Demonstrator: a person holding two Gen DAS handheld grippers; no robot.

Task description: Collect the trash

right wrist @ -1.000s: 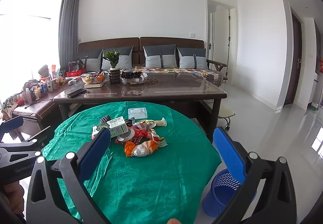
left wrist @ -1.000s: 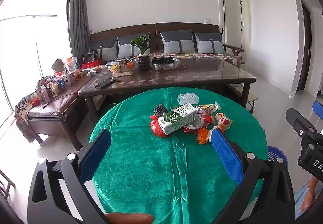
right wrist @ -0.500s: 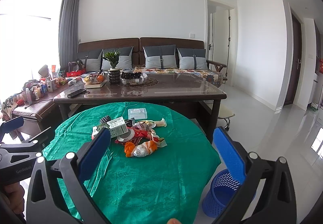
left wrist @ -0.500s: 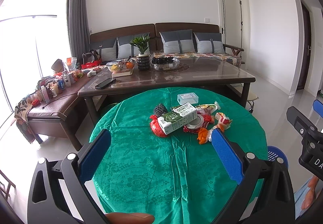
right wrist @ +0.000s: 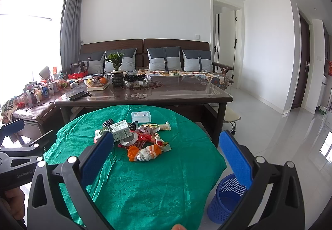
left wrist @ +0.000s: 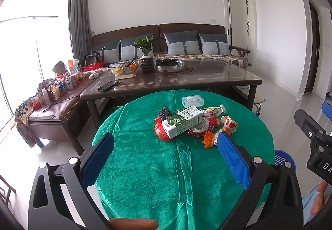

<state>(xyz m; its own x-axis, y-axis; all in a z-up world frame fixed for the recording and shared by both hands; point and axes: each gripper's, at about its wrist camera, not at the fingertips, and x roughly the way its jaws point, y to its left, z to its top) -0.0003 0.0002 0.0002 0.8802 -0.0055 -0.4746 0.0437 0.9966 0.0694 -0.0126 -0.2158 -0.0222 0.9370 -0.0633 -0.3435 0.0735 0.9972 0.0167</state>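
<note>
Nothing's moved in the last sec: both grippers wait, spread wide and empty, over the near edge of the table.

Left gripper (left wrist: 165, 154) and right gripper (right wrist: 166, 152) hover w/ blue pads apart, nothing between them, same pose as a moment ago. So no pickup started yet; task's at its very start, I'd say. Trash sits in one heap past the middle of the green tablecloth (left wrist: 157, 178), toward the far edge: milk carton (left wrist: 182, 122) lying on a red wrapper (left wrist: 160, 132), tape roll (right wrist: 129, 140) just beside it, orange-white wrapper (right wrist: 145, 152) nearest the grippers, clear plastic box (right wrist: 141, 116) at the far edge. Blue bin (right wrist: 225, 198) stands on the floor off the table's right edge, near the right gripper. That wrapper looks the easiest first grab.
</note>
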